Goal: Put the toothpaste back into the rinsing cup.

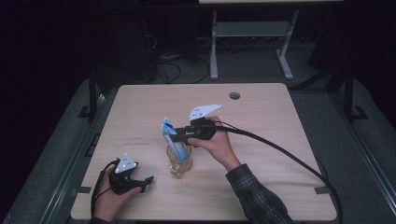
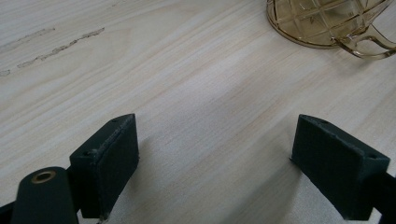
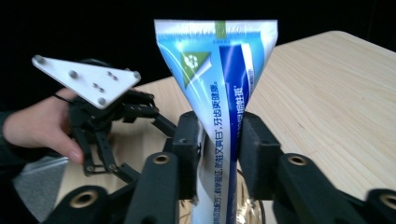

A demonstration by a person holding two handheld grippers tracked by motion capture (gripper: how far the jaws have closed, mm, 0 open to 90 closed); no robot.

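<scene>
Pale wood grain runs across the worktop [image 1: 261,140], and near its middle stands an amber glass mug [image 1: 180,163] with a blue-and-white toothpaste tube [image 1: 172,135] rising out of it, crimped end up. Your right tongs [image 1: 176,135] are closed on that tube just above the mug's rim; in the right gripper view the two black jaws press the tube [image 3: 219,116] from both sides, below its flat sealed end, with the glass [image 3: 245,205] showing beneath them. Your right hand [image 1: 212,142] holds that tool from the mug's right, its cable trailing off toward the worktop's near right corner. Your left tongs [image 1: 147,181] rest low near the front left of the worktop, well apart from the mug, held in your left hand [image 1: 109,198]. In the left gripper view their jaws stand wide apart with nothing between them but bare wood [image 2: 187,93], and the mug's base and handle [image 2: 327,28] sit at the top right.
</scene>
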